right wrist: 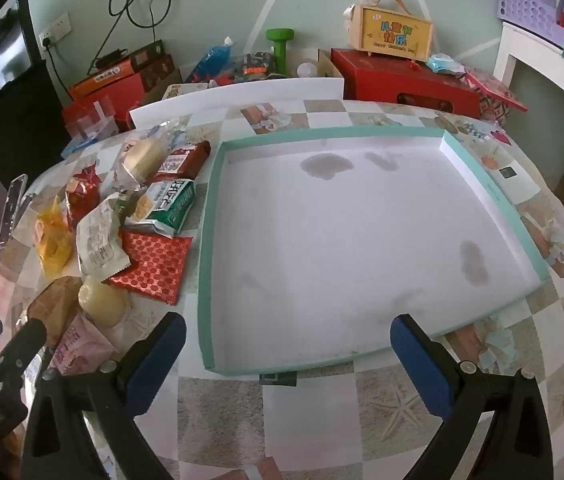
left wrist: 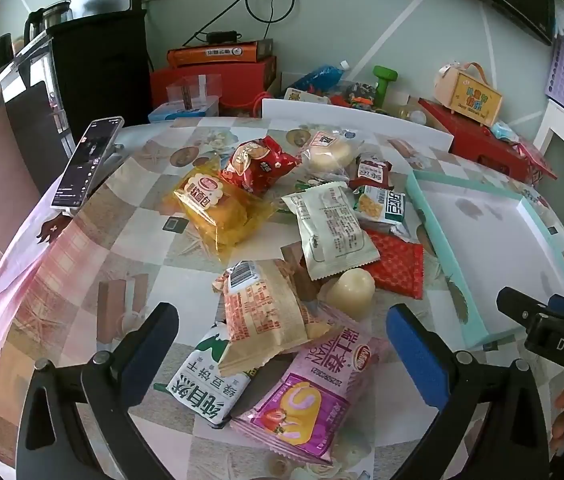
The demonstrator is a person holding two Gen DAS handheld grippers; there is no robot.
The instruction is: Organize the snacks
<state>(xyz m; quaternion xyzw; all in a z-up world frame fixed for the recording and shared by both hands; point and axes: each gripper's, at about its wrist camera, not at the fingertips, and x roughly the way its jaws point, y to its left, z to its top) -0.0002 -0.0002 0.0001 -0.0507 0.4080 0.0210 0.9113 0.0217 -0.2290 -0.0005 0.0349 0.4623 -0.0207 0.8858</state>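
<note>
Several snack packets lie in a loose pile on the checked tablecloth. In the left wrist view my left gripper (left wrist: 282, 356) stands open above the nearest ones: a tan packet (left wrist: 261, 312), a pink roll-cake packet (left wrist: 306, 392) and a green-and-white biscuit packet (left wrist: 209, 384). Further off lie a yellow bread packet (left wrist: 217, 208), a red packet (left wrist: 257, 164) and a pale packet (left wrist: 330, 228). A shallow white box with a teal rim (right wrist: 209, 240) sits right of the pile, nothing in it. My right gripper (right wrist: 288, 360) hangs open over its near edge.
A phone on a stand (left wrist: 85, 164) rises at the table's left edge. Behind the table stand red boxes (right wrist: 402, 80), a green dumbbell (right wrist: 279, 48), a yellow carry box (right wrist: 396, 34) and a white board (right wrist: 237, 98). The box floor carries grey stains (right wrist: 326, 166).
</note>
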